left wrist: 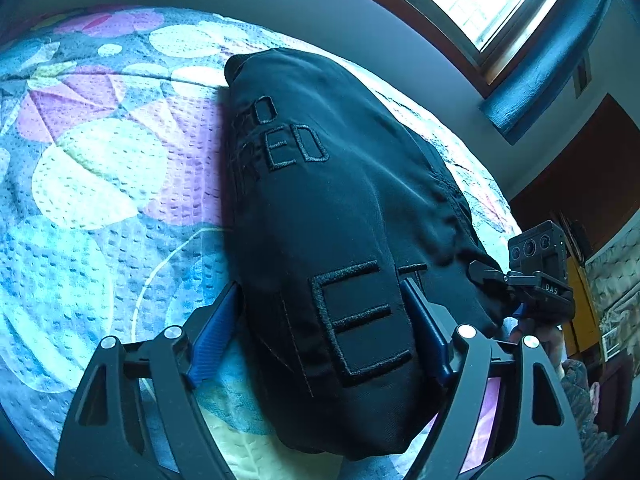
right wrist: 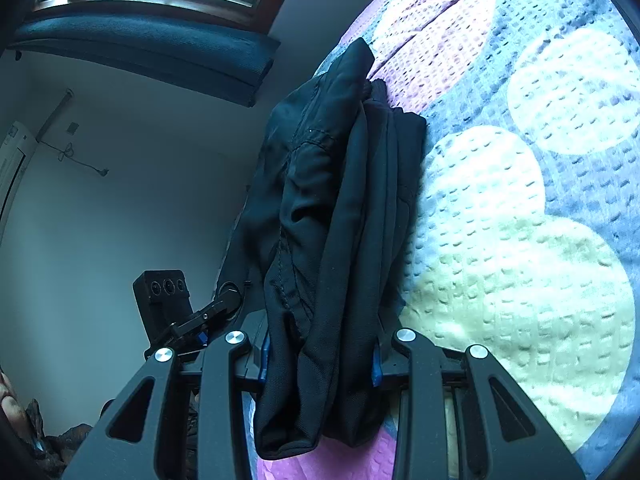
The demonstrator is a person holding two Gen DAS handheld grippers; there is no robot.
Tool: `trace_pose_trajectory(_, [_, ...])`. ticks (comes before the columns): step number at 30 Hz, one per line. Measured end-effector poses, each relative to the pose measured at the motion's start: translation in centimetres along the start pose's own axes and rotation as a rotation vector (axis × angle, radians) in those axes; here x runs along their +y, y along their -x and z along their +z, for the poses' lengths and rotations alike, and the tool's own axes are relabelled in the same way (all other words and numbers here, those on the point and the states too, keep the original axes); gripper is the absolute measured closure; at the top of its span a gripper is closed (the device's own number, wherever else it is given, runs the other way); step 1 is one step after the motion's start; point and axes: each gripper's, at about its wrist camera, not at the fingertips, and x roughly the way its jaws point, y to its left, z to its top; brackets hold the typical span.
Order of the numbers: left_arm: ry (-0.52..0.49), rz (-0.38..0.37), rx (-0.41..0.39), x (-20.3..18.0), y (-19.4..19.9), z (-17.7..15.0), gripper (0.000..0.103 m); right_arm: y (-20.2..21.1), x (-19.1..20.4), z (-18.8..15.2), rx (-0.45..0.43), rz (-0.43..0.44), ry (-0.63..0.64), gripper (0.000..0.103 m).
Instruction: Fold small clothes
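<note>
We hold the black garment (left wrist: pixel 344 216) stretched lengthwise away from both tools: left gripper (left wrist: pixel 320 320) and right gripper (right wrist: pixel 318 356) each clamp its near edge above the bedspread (left wrist: pixel 100 168).

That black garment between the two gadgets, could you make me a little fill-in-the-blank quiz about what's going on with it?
1. The black garment bears raised ____ stitched in matching black.
2. It lies over a bedspread patterned with pale ____.
3. The right gripper is ____ on a bunched part of the garment.
4. The left gripper fingers sit on ____ sides of the cloth.

Missing words: letters; circles; shut; opposite
</note>
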Motion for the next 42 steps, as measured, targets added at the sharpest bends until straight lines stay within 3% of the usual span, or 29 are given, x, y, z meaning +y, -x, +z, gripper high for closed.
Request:
trace_pose_trajectory(16, [-0.024,0.060,-0.042,-0.3,0.1,-0.4,0.013,0.0,-0.3,0.1,-0.004,0.009,0.010,0.068])
trace_pose_trajectory(21, [0.005,0.057,-0.047,0.0,0.6,-0.7,0.012,0.4,0.4,-0.3,-0.033,-0.005,0.023,0.059])
trace_pose_trajectory(28, [0.019,0.118,-0.080,-0.7,2.6,-2.1,0.010,3.0,0.9,-2.5,-0.139,-0.021,-0.021,0.044])
trace_pose_trajectory(32, [0.011,0.181,-0.089,-1.8,3.8,-3.1,0.005,4.2,2.2,-4.2,-0.181,-0.078,-0.002,0.030])
trace_pose_trajectory(34, [-0.002,0.227,-0.108,-2.6,4.6,-3.8,0.004,4.4,2.9,-4.9,-0.186,-0.127,0.015,0.028])
trace_pose_trajectory(42, [-0.052,0.388,-0.124,-5.0,6.3,-5.5,0.002,2.9,6.0,-7.2,-0.191,-0.463,0.113,0.027])
